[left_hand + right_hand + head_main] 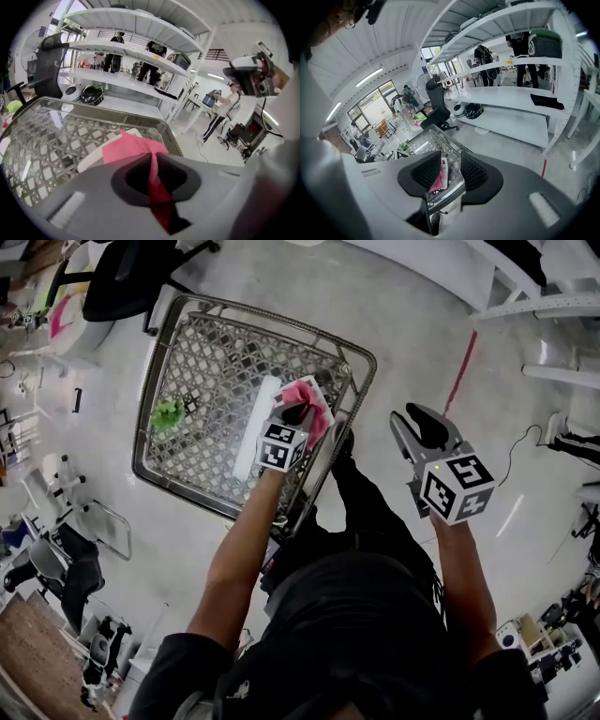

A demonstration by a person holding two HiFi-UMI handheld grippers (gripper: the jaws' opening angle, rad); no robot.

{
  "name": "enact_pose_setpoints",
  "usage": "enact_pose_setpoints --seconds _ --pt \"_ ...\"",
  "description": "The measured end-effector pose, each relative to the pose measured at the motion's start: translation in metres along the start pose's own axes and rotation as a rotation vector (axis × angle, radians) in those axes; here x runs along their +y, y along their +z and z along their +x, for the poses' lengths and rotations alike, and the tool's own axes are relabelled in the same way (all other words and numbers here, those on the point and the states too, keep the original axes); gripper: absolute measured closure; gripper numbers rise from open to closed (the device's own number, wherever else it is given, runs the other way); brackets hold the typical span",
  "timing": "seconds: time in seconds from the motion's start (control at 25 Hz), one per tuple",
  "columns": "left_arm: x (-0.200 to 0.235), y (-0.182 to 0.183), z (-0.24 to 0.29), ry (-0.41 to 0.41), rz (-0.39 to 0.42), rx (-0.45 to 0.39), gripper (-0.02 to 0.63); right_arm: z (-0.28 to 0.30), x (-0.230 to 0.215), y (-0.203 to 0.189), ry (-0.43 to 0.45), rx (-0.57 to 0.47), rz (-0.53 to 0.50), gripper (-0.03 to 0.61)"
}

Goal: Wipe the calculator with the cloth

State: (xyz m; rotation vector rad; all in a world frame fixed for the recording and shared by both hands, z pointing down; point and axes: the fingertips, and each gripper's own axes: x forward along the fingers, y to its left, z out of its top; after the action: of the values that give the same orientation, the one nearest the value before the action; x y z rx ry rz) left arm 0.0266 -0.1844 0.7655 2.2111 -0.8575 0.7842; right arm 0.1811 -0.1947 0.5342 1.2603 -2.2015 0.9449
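Looking down from the head cam: a wire cart (272, 315) stands on a pale floor, w/ a person's two forearms reaching out over it.

L claw (296, 412) is clamped shut on a pink cloth (319, 420). In the left gripper view the cloth (133, 147) runs pinched between the jaws of the claw (151, 165) and spreads out ahead of it.

A long white slab (255, 432), most likely the calculator, lies flat inside the cart, just left of the L claw. Its long axis runs near to far, the far end leaning a bit right toward the cloth. From the L claw's own cam the slab (91, 158) shows below and left of the cloth, partly covered by it. Whether the cloth rests on it can't be told.

L hand is by far the nearer one. L forearm stretches across the cart's near-right rim, claw tipped down and forward. Judged from this, the wipe needs the cloth lowered and drawn leftward along the slab's length.

R claw (424, 418) hangs outside the cart, to the right, over bare floor, well apart from the slab. Its jaws (451, 171) stand apart w/ nothing between them. R forearm is out straight, claw tilted down.
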Motion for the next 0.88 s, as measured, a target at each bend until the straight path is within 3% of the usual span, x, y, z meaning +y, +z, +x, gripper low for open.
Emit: enact_pose_setpoints --seconds 0.36,0.88 --pt "-0.048 0.013 0.035 -0.094 0.074 0.026 0.526 0.004 -0.007 -0.006 -0.006 0.018 0.014 0.462" --pt "-0.022 -0.012 0.005 -0.052 0.033 0.029 0.526 0.016 0.01 -0.004 0.02 0.034 -0.004 0.462"
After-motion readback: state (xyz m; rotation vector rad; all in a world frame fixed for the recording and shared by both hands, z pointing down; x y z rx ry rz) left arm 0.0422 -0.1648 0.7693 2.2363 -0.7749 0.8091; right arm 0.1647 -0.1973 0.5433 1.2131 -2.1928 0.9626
